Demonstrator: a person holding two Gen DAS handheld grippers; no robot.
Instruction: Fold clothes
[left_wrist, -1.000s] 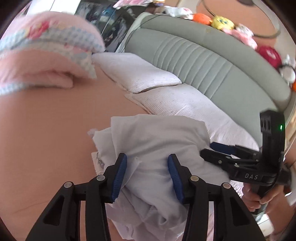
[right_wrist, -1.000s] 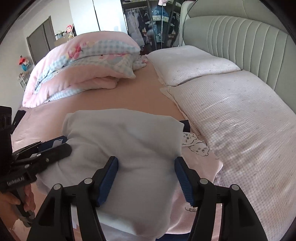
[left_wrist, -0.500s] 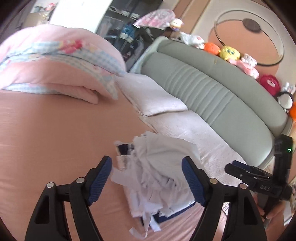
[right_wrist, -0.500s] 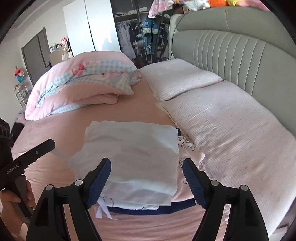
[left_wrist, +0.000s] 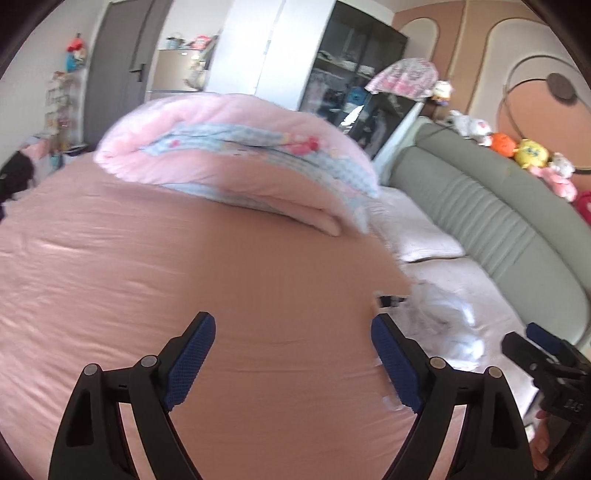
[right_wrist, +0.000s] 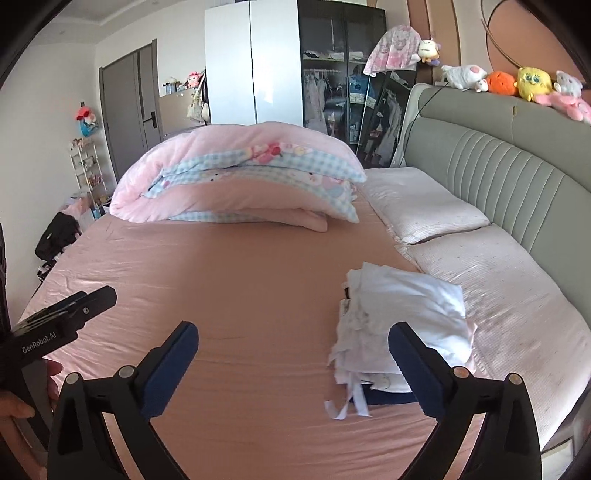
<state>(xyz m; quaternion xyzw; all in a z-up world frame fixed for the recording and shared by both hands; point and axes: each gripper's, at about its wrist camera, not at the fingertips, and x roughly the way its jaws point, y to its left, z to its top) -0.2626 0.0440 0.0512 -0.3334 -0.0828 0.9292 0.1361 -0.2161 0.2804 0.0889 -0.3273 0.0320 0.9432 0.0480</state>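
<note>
The bed (right_wrist: 229, 295) is being covered by a pink sheet; a rolled pink quilt (right_wrist: 240, 177), two white pillows (right_wrist: 421, 203) and a folded stack of clothes (right_wrist: 402, 314) are being carried on it

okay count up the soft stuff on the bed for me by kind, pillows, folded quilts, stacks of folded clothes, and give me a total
Pillows: 2, the far pillow and the near pillow
Folded quilts: 1, the pink quilt
Stacks of folded clothes: 1, the white stack
Total: 4
</note>
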